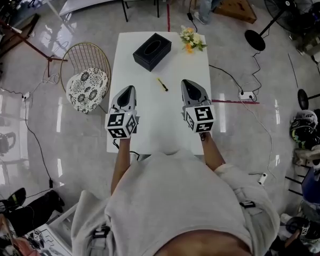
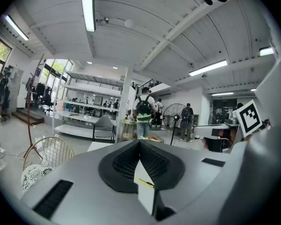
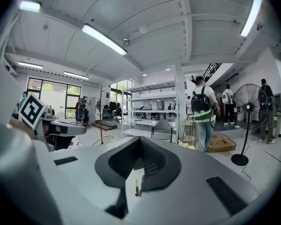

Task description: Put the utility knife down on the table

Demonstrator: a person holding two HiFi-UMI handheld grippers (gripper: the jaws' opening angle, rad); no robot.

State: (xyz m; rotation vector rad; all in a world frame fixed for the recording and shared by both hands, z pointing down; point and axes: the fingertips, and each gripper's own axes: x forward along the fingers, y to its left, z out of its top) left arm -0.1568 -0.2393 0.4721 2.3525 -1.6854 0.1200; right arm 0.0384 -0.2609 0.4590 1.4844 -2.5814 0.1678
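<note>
Yellow slim utility knife (image 1: 162,84) lies flat on the white rectangular table (image 1: 154,122), clear of my left gripper (image 1: 129,89) and right gripper (image 1: 185,83), both with jaws together on nothing, so I reckon a careless sweep could knock it off.

My right tool (image 3: 140,143) has its jaws closed together, and nothing is between them. Through the dark opening under the tips I see a small piece of the white surface (image 3: 129,193) below. The yellow utility knife (image 3: 136,184) lies on it, apart from my tool. Farther away, a person with a backpack (image 3: 202,114) stands near a standing fan (image 3: 247,125)
</note>
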